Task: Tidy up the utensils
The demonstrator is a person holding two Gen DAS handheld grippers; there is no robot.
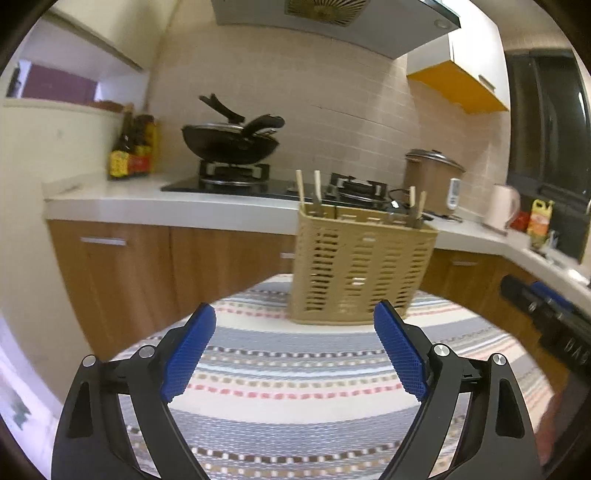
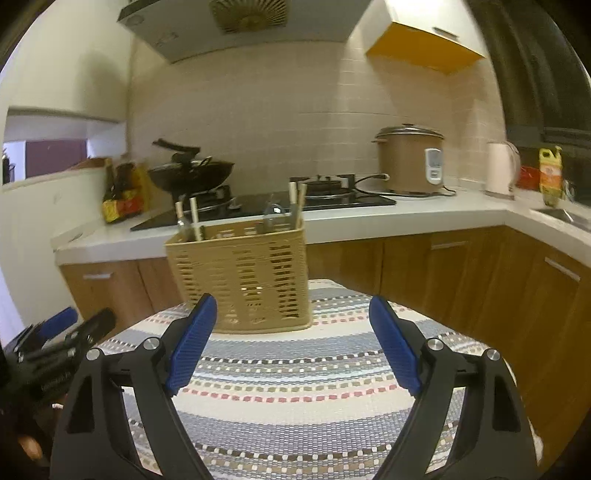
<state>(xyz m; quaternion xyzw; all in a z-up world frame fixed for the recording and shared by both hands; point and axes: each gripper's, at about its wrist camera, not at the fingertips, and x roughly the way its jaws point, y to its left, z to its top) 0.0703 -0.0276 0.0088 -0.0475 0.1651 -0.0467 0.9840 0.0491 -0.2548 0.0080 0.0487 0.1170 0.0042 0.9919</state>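
Hovering over the striped desk, left gripper and right gripper both have fingers wide, holding nothing; utensil basket stands at the far edge, bare cloth between.

Home kitchen.
Gas stove with wok under a range hood; rice cooker, kettle, sauce bottles, tiled wall, wooden cabinets.

One slatted tan plastic utensil basket; four pale wooden chopsticks standing inside that basket; two blue-padded grippers before it.
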